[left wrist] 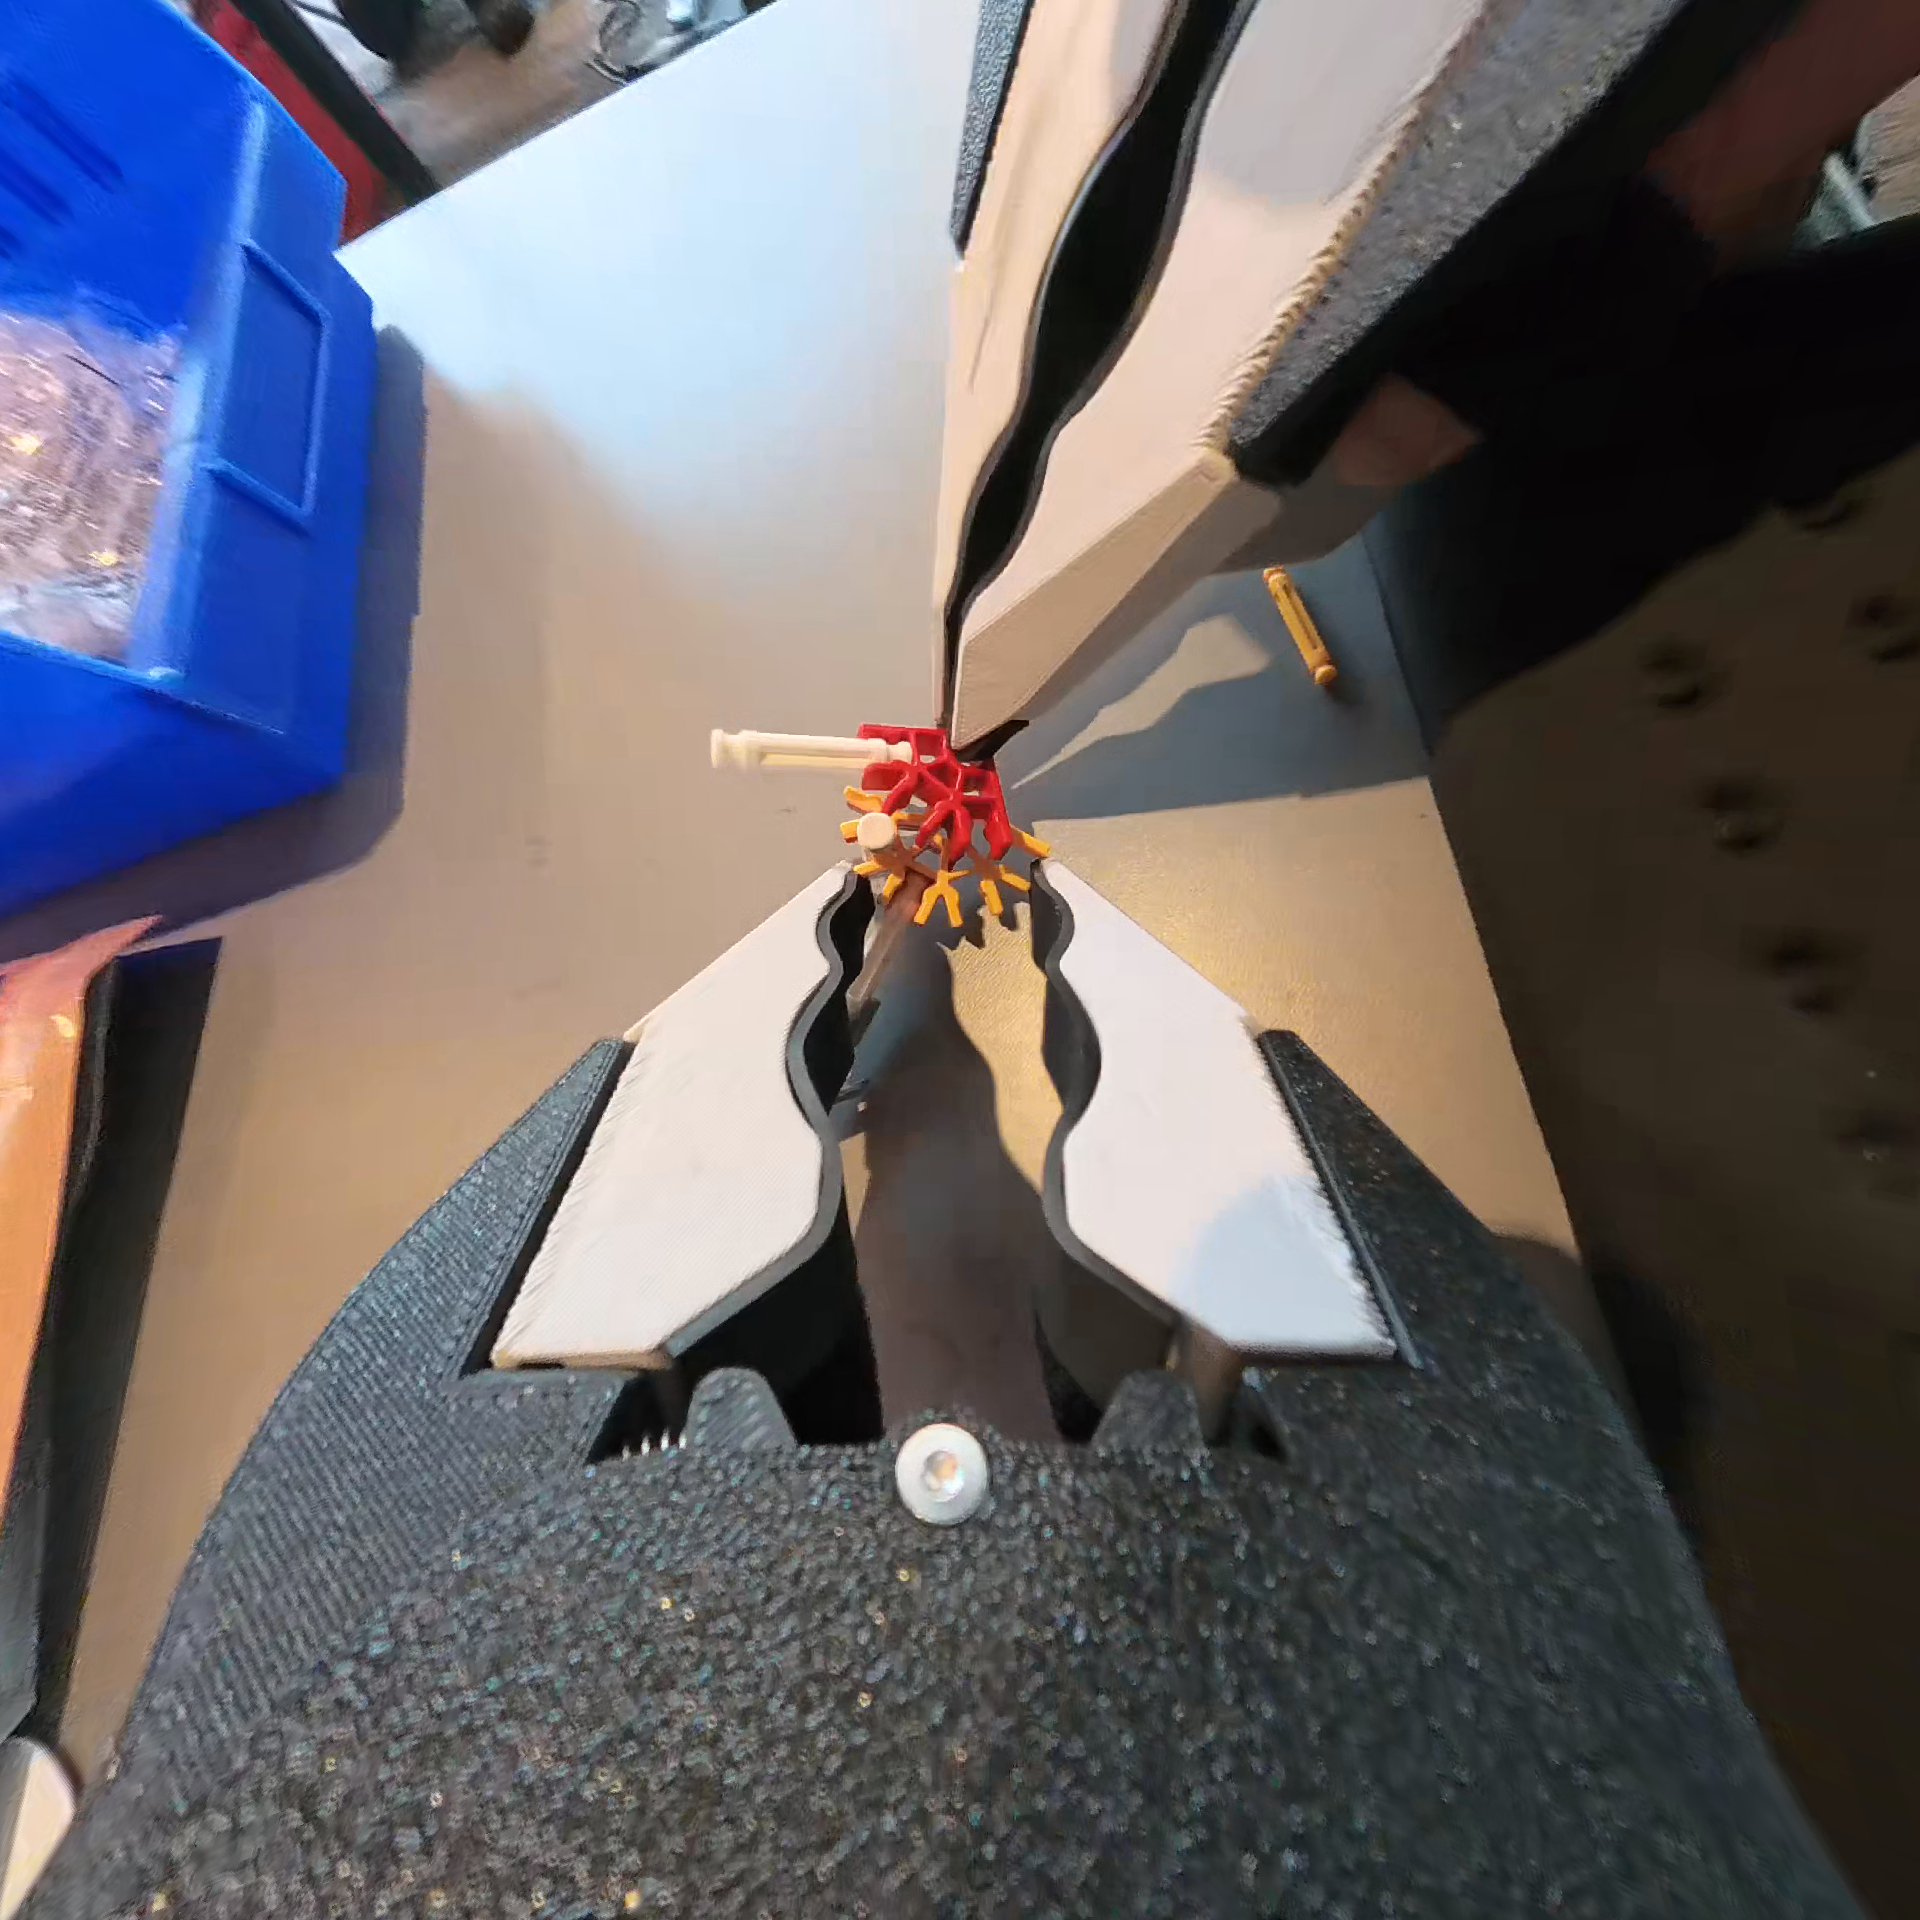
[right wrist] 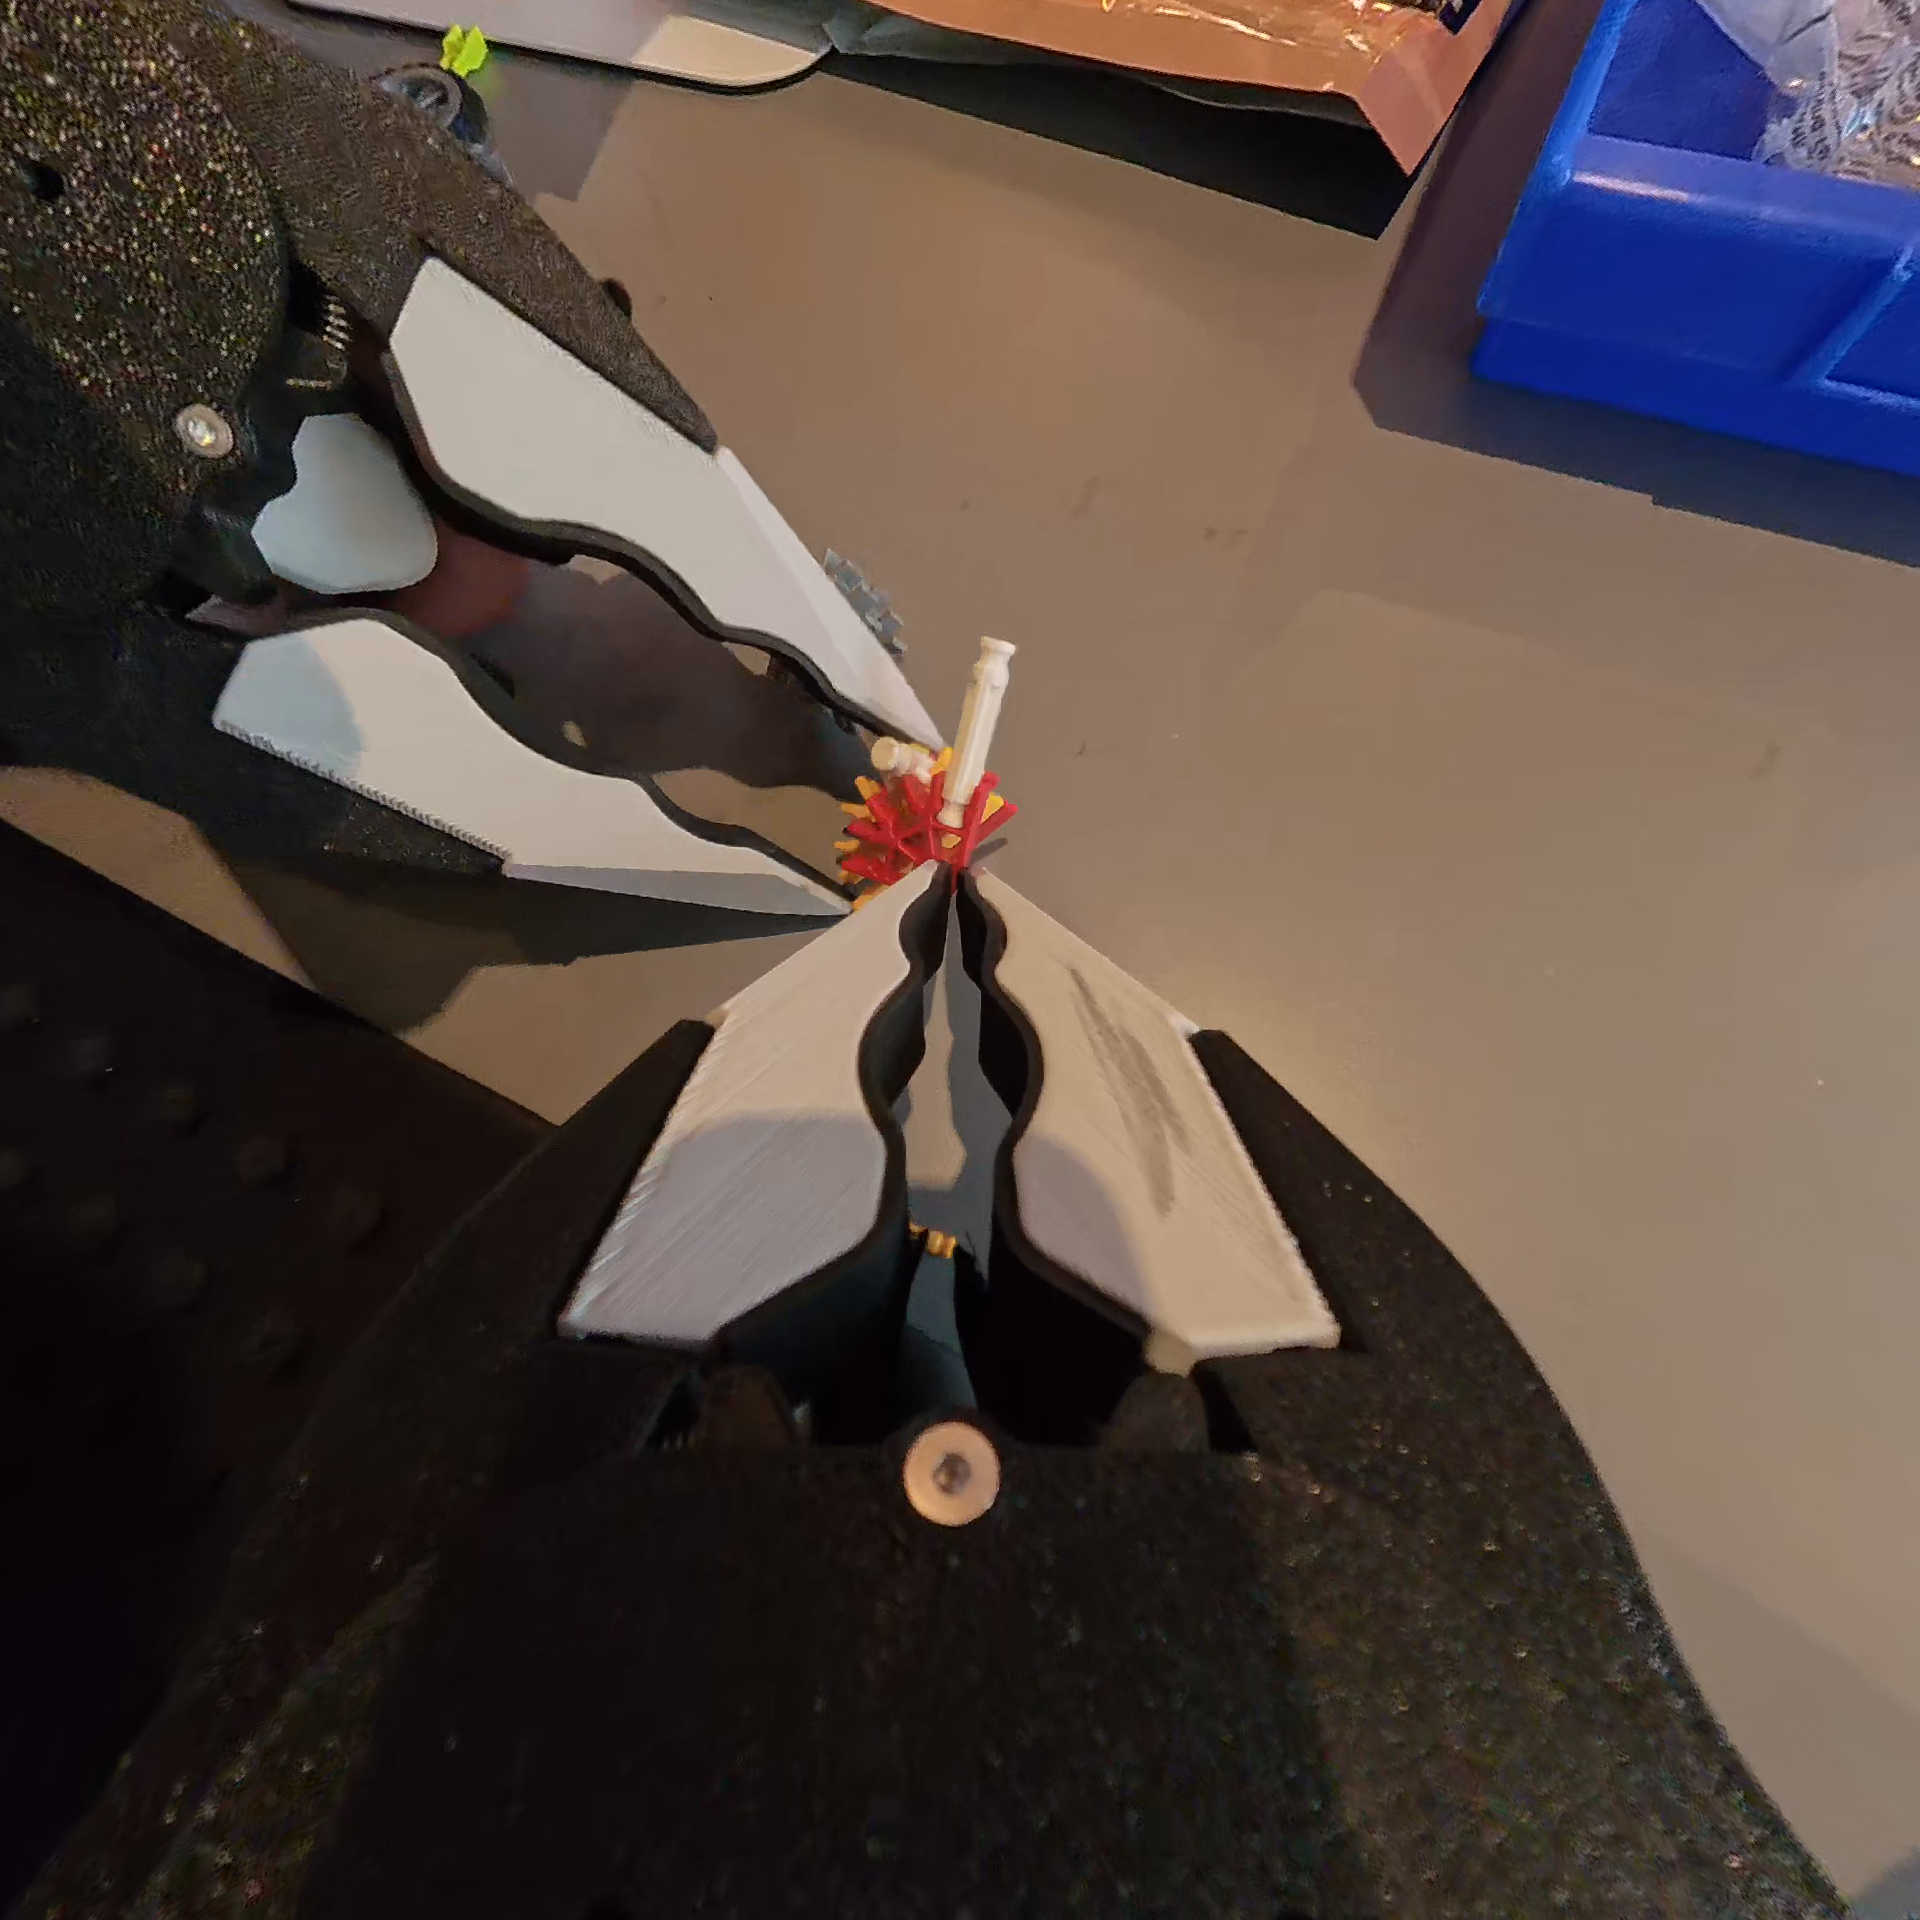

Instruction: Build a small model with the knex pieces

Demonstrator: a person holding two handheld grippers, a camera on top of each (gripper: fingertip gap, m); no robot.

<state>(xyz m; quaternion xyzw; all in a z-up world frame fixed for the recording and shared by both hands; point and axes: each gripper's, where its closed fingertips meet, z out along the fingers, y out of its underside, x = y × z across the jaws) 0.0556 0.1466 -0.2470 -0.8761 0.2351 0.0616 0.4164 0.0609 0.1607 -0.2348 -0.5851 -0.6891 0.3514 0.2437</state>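
A small toy assembly is held over the grey table (left wrist: 644, 468). It is a red snowflake connector (left wrist: 940, 784) stacked on an orange connector (left wrist: 951, 883), with a white rod (left wrist: 790, 748) sticking out sideways and a second white rod end (left wrist: 878, 829) pointing at the camera. My left gripper (left wrist: 945, 873) is shut on the orange connector across its width. My right gripper (right wrist: 953, 878) is shut on the edge of the red connector (right wrist: 914, 821). In the left wrist view the right gripper (left wrist: 971, 727) comes in from above. A greyish rod (left wrist: 878, 966) runs back between the left fingers.
A blue bin (left wrist: 208, 468) holding clear bags stands at the left, and also shows in the right wrist view (right wrist: 1714, 260). A yellow rod (left wrist: 1299, 623) lies on the table. A black perforated board (left wrist: 1714, 987) is at the right. Orange packaging (right wrist: 1143, 42) and a green piece (right wrist: 464, 47) lie far off. Left and right tips are no more than a few centimetres apart. From the left gripper's tips to the yellow rod (left wrist: 1299, 623) is close to 6 cm.
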